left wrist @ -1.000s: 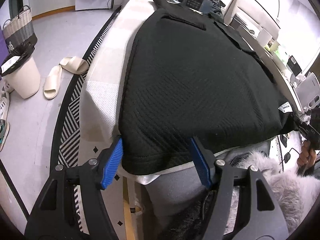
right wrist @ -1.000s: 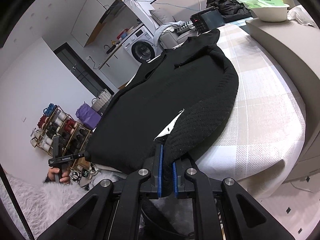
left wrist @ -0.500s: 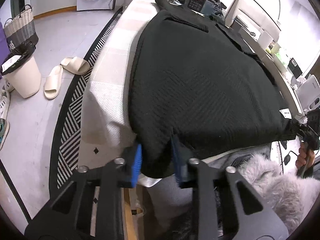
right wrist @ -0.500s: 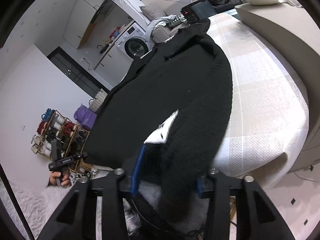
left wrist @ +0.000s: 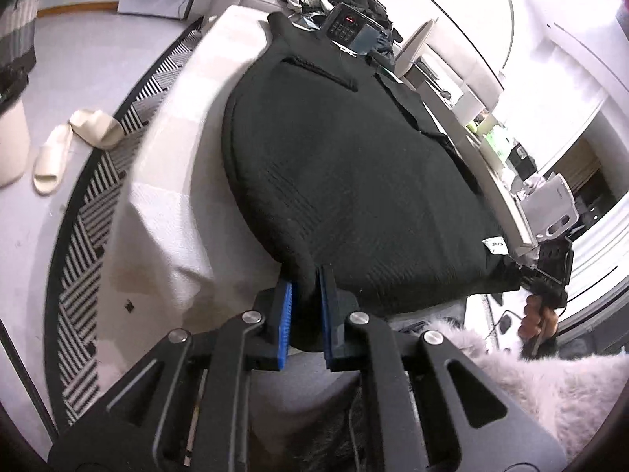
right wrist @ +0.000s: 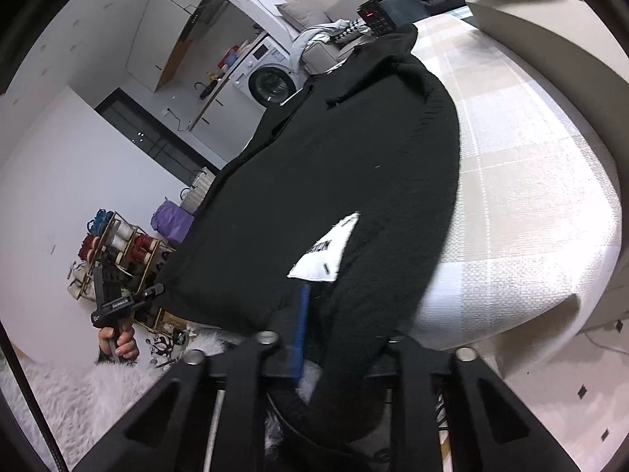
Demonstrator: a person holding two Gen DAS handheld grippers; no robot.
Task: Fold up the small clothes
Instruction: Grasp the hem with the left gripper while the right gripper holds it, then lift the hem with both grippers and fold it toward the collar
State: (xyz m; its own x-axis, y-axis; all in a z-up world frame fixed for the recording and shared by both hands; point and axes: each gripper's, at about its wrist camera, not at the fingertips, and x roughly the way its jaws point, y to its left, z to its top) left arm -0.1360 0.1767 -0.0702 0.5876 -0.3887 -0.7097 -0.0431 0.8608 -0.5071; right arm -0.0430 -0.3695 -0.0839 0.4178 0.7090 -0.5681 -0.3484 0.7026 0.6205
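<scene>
I'm pinching the black garment's (left wrist: 354, 181) near hem with the left gripper (left wrist: 306, 306) at six o'clock; the right gripper (right wrist: 334, 338) seems wider — cloth hides its far finger, so I'm guessing. I'm lifting both corners evenly over the bed (right wrist: 530, 204) — toward twelve

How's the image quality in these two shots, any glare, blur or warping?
Left wrist view: the window side at right is blown out, and the bed edge bows from fisheye warp. Right wrist view: the black garment is so dark its knit texture vanishes, and its white label is slightly smeared.
</scene>
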